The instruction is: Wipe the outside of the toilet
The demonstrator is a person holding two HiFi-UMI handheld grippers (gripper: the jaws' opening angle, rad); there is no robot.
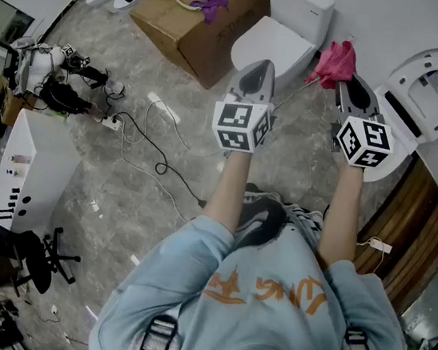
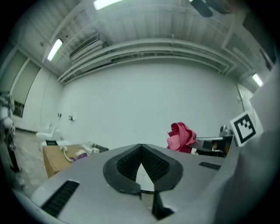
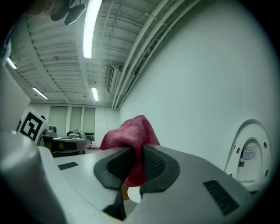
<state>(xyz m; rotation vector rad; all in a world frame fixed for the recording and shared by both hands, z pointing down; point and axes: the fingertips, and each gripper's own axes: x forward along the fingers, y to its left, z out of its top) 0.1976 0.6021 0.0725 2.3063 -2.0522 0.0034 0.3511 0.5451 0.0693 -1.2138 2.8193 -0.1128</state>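
Sitting lid-down, white toilet (image 1: 276, 44); crumpled pink cloth (image 3: 129, 132) in right gripper (image 3: 136, 157).

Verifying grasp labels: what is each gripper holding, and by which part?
The right gripper has its jaws shut on the red cloth, pinching a bunched lower fold; the rest bulges past the tips. The left gripper is shut on nothing.

Light-blue T-shirt (image 1: 279, 324) with orange print (image 1: 263, 290), black straps (image 1: 157, 339)

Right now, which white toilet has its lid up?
The white ceramic toilet at far right, beside the right claw holding the pink cloth. The centre toilet has its lid down.
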